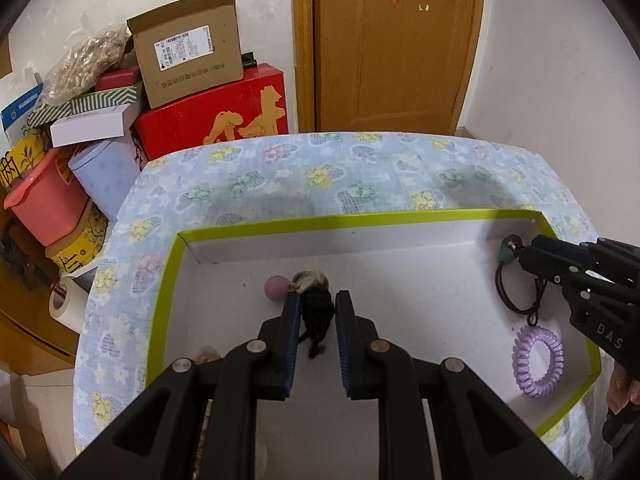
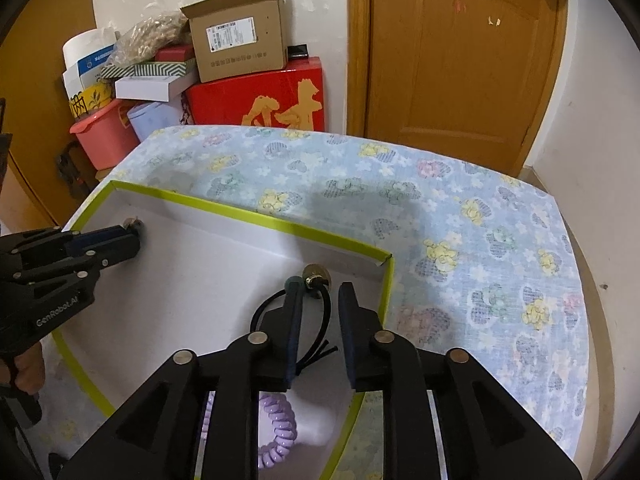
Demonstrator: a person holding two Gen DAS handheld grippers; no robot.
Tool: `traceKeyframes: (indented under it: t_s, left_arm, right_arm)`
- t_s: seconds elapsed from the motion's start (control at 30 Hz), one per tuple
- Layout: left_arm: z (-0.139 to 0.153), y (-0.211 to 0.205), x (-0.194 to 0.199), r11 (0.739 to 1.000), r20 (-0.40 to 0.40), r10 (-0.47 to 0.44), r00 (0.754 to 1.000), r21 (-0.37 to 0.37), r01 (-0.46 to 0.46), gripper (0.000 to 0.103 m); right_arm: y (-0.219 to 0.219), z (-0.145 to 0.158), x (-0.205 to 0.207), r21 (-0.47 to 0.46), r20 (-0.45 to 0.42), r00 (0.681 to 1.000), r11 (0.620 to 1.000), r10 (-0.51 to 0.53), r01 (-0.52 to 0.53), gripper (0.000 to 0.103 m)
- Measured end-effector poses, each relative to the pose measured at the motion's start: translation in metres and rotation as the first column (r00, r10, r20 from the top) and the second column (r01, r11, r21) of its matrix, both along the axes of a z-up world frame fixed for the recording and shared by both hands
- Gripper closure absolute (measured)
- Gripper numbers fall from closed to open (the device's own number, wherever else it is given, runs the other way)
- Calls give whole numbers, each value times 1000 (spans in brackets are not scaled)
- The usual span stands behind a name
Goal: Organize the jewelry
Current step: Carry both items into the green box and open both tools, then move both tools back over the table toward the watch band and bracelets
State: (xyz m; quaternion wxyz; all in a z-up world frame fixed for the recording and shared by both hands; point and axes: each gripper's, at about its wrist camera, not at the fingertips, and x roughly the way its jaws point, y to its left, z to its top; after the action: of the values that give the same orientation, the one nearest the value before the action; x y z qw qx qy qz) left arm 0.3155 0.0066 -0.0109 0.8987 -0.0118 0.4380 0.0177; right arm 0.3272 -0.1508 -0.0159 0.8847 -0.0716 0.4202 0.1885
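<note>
Three hair accessories are seen already inside the shallow white cardboard tray with the lime-green rim [image 1: 256,227], which rests on the floral-clothed surface [image 1: 280,168]. Between the parted jaws of the left gripper [image 1: 317,314] lies a black braided hair tie with a pink ball and straw-coloured knot [image 1: 316,304]; the pads do not appear to press on it. The jaws of the right gripper [image 2: 318,306] likewise stand apart, straddling a black elastic cord hair tie with a brass-coloured bead [image 2: 316,276] that lies on the tray floor near the far corner. A lilac spiral plastic hair coil [image 1: 538,362] lies just behind the right jaws. Judged from this, both deliveries appear complete; no further loose items can be seen on the cloth.
</note>
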Motion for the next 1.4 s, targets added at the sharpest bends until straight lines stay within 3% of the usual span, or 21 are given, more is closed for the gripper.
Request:
traceKeyframes:
  t_s: [0.17, 0.43, 0.97, 1.4]
  left_arm:
    - [4, 0, -5, 1000, 10, -1, 1000, -12, 1, 75]
    - [25, -1, -36, 999, 48, 0, 999, -33, 2, 74]
    - [57, -15, -148, 997, 129, -46, 991, -59, 54, 74]
    - [51, -15, -214, 995, 133, -47, 990, -80, 58, 74]
  right_arm:
    - [-3, 7, -10, 10, 11, 1000, 1000, 1, -1, 76]
    - [-15, 26, -43, 52, 33, 999, 999, -4, 3, 76]
    - [-39, 53, -170, 126, 81, 996, 991, 42, -52, 76]
    - [-56, 43, -234, 159, 62, 997, 986, 46, -55, 76]
